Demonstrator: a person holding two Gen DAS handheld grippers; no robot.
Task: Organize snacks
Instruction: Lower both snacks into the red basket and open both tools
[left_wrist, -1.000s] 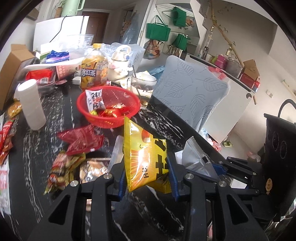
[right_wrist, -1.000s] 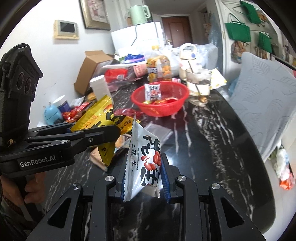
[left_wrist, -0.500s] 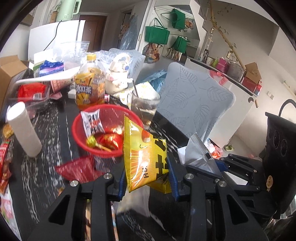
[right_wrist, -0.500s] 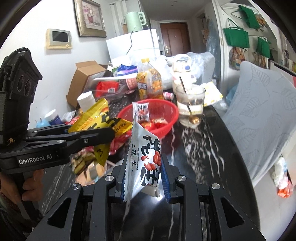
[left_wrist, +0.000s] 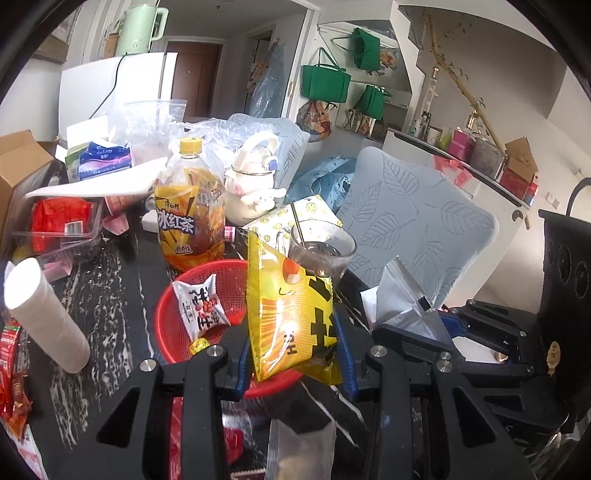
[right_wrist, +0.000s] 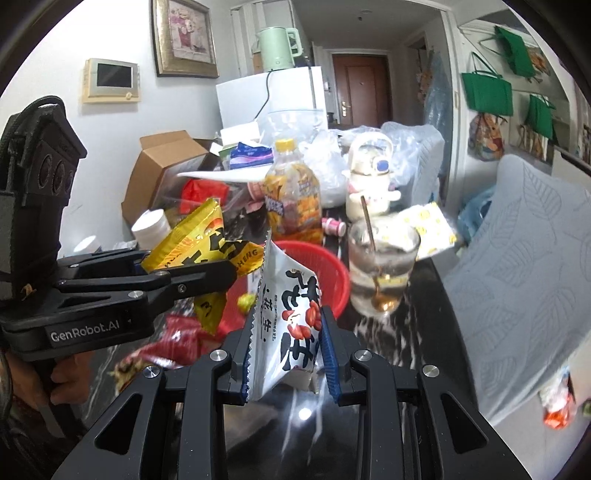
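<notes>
Claws first: the left claw (left_wrist: 293, 354) is clamped narrow on a yellow packet (left_wrist: 288, 314), its blue pads pressing both sides so the packet stands upright between them, and the right claw (right_wrist: 284, 350) is pinched tight on a white packet (right_wrist: 291, 317) printed with red peanuts, also upright. In the right wrist view the left claw (right_wrist: 207, 275) reaches in from the left with the yellow packet (right_wrist: 199, 236) sticking out above and below its fingers, and a hand (right_wrist: 55, 380) grips its handle. Just beyond both claws sits the red basket (left_wrist: 177, 306) on the dark marbled surface (left_wrist: 110, 295); the yellow packet hangs over its near rim, and the white packet hangs in front of the rim. Inside the basket lie another peanut packet (left_wrist: 199, 306) and a gold-wrapped sweet (left_wrist: 199, 345). Behind it stand a tea bottle (left_wrist: 190, 218) and a glass (left_wrist: 319, 253) with a spoon in it; a white cylinder (left_wrist: 44, 314) lies off to the left.
</notes>
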